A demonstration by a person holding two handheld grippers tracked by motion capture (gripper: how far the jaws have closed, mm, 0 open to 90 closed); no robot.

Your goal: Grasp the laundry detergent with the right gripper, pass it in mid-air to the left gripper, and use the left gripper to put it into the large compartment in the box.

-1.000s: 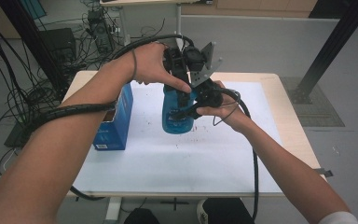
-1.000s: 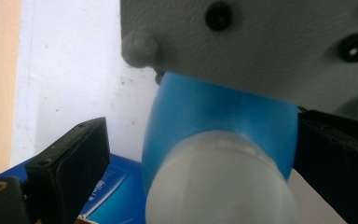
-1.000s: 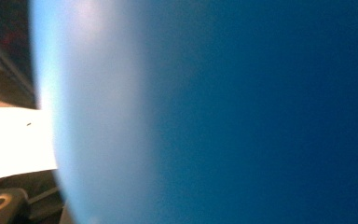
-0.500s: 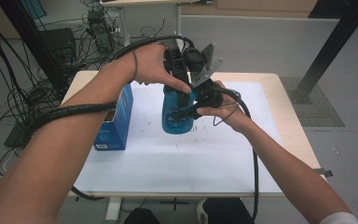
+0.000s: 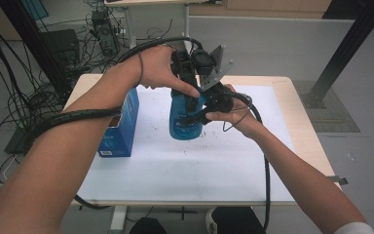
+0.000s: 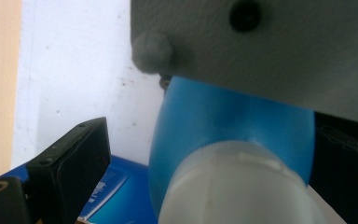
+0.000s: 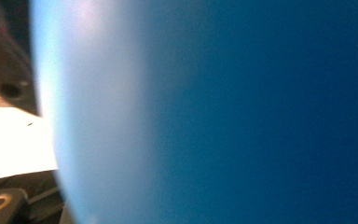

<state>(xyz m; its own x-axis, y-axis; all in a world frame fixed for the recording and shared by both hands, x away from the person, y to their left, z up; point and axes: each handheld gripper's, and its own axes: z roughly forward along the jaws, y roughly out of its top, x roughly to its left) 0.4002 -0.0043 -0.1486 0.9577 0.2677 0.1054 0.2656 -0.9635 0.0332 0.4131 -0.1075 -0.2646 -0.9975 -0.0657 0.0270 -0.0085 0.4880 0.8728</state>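
While my left gripper (image 5: 191, 83) straddles the white cap (image 6: 235, 184) of the blue bottle (image 5: 185, 119), jaws spread and not yet biting, my right gripper (image 5: 209, 105) presses against the bottle's side; whether it's clamped, I cannot tell. The bottle stands mid-table on the white mat (image 5: 175, 165), beside a blue box (image 5: 121, 126). If my left jaws close off-centre, I judge it tips. Hands hide the neck.
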